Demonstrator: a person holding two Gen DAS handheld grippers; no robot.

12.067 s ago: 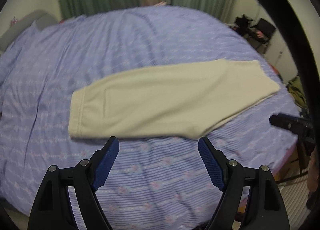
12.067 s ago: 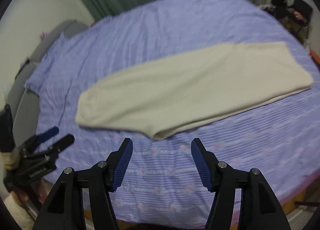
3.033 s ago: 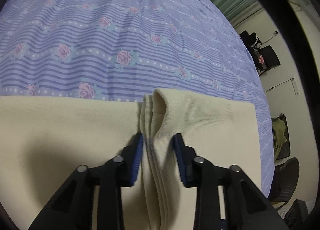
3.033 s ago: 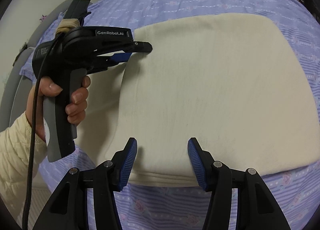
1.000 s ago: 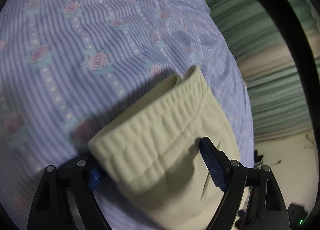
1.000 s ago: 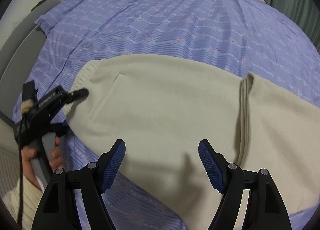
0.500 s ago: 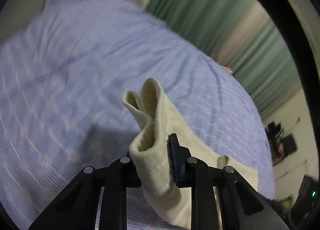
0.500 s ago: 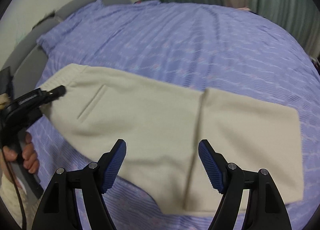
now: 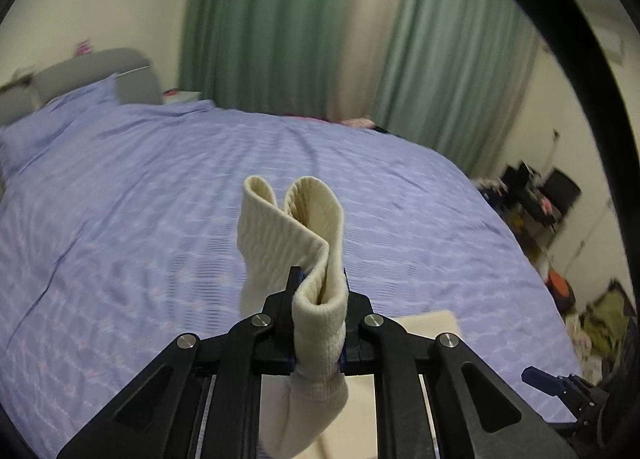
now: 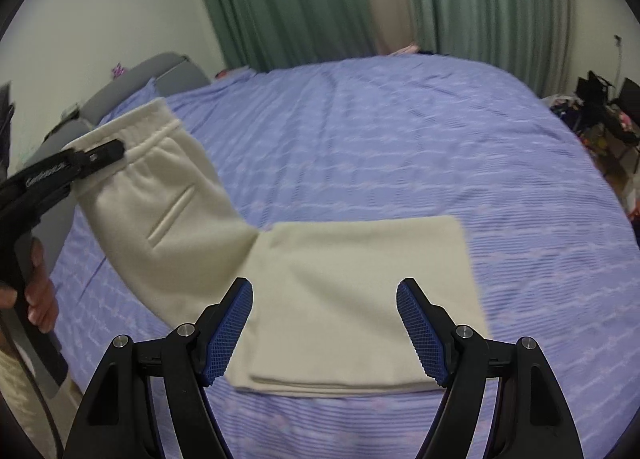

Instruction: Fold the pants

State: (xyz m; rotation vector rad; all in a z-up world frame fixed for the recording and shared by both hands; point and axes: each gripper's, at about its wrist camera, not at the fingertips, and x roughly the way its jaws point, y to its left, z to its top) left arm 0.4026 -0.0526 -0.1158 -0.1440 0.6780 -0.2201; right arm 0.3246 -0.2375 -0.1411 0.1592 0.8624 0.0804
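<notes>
The cream pants (image 10: 360, 283) lie partly folded on the bed, the leg end flat in a rectangle. My left gripper (image 9: 318, 291) is shut on the ribbed waistband (image 9: 296, 227) and holds it lifted above the bed; in the right wrist view the left gripper (image 10: 100, 157) holds the raised waist end with its pocket slit (image 10: 172, 217) at the left. My right gripper (image 10: 324, 323) is open and empty, hovering over the near edge of the flat folded part.
The bed has a purple striped floral sheet (image 10: 400, 139) and a grey headboard (image 10: 168, 71). Green curtains (image 9: 288, 27) hang behind. Dark clutter and chairs (image 9: 540, 195) stand at the right beyond the bed edge.
My left gripper has raised the waistband higher off the bed and carried it toward the folded leg end. My right gripper has stayed open over the pants.
</notes>
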